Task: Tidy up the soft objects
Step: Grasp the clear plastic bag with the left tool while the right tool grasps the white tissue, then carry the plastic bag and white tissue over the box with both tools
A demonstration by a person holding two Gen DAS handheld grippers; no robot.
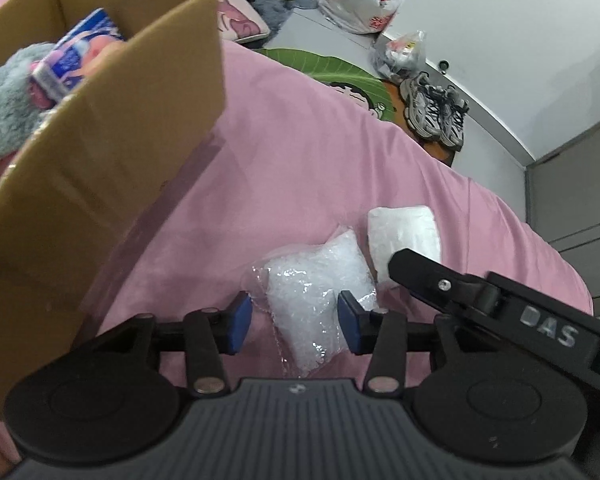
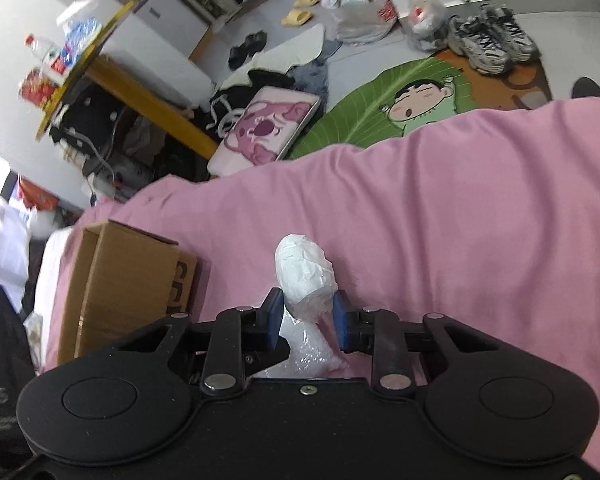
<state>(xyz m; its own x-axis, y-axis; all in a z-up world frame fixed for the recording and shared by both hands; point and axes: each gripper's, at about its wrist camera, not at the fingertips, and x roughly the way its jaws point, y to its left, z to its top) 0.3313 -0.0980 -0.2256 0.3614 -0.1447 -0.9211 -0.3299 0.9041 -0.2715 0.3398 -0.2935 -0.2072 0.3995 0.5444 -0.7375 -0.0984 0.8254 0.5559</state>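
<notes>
Evenly bright, soft indoor light, no hard glare. Faint shadow beside the cardboard box (image 1: 100, 128) on the pink sheet (image 1: 300, 152). Strong fisheye bending toward the edges, dark corners (both views). Motion blur on the box and the cluttered table (image 2: 72, 56) at left.

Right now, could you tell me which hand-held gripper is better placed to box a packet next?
Probably left: the left hand-held gripper straddles the clear crinkly packet right beside the cardboard box.
</notes>
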